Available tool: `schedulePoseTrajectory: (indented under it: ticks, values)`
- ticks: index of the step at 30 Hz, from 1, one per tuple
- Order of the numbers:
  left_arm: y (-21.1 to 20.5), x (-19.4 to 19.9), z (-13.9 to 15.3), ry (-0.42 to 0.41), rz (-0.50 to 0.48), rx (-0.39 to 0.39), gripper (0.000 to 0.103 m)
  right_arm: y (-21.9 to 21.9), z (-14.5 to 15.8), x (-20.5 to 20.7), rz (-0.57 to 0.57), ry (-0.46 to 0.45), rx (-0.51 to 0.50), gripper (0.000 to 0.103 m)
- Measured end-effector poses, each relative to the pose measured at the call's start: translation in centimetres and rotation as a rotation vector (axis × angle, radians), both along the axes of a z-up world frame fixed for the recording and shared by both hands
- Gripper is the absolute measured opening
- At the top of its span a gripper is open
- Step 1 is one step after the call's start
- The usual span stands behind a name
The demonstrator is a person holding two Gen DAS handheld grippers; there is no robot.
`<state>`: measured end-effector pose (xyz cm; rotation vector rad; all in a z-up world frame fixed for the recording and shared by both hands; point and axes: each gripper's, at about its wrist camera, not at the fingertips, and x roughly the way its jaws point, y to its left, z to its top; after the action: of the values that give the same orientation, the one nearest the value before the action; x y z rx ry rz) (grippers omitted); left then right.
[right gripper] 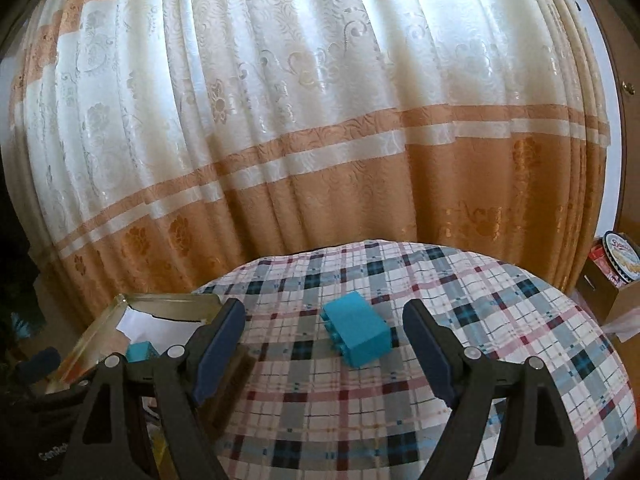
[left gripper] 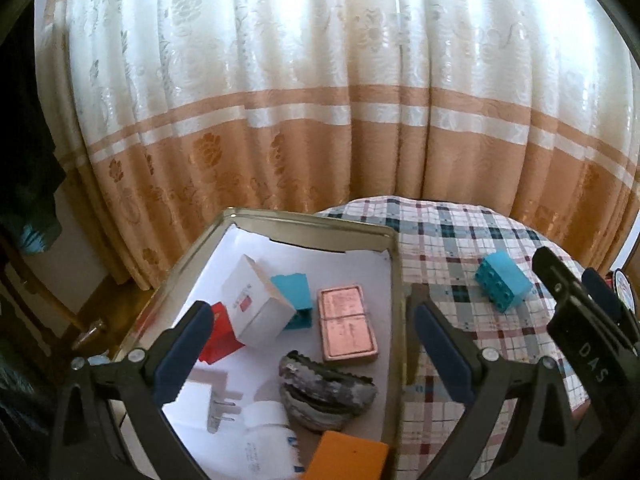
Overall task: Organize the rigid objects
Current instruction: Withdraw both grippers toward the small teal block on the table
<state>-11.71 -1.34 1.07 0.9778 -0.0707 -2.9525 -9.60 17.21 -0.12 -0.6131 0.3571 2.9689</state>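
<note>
**Both claws spread, one teal brick outside the tin**

The right claw hangs with its jaws spread wide and nothing between them. Just beyond the gap, at about 12 o'clock from the fingertips, a teal brick lies on its side on the plaid-covered surface, its studs turned toward 8 o'clock. It touches neither finger.

The left claw is also spread and holds nothing. It hovers over the metal tin, which stands at the surface's 9 o'clock edge and is lined with white paper. Inside the tin, a copper-coloured case lies flat near the centre. At its 9 o'clock stands a second teal brick, with a white box leaning against it and a red block further toward 8 o'clock. A rough grey shell sits at 6 o'clock from the case, a white plug at 7 o'clock, and an orange block at the near rim.

In the left wrist view the loose brick lies at 2 o'clock, well apart from the tin, with the right claw just beyond it. A cream and orange curtain hangs behind.
</note>
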Motion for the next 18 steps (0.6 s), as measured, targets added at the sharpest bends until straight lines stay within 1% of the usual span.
schedulePoseTrajectory:
  ticks: [6, 9, 13, 18]
  values:
    - [1.7, 0.5, -0.1, 0.005, -0.033, -0.003, 0.102, 1.4, -0.4, 0.6, -0.019, -0.016, 0.025, 0.083]
    - [2.7, 1.0, -0.1, 0.026, -0.053, -0.006, 0.102, 2.2, -0.5, 0.8, -0.022, -0.021, 0.035, 0.083]
    - [4.3, 1.6, -0.2, 0.035, -0.090, 0.004, 0.102, 3.3, -0.6, 1.1, -0.039, -0.028, 0.046, 0.083]
    - [6.7, 2.2, -0.7, 0.047, -0.130, -0.025, 0.101, 4.6, -0.8, 1.2, -0.058, -0.039, 0.053, 0.083]
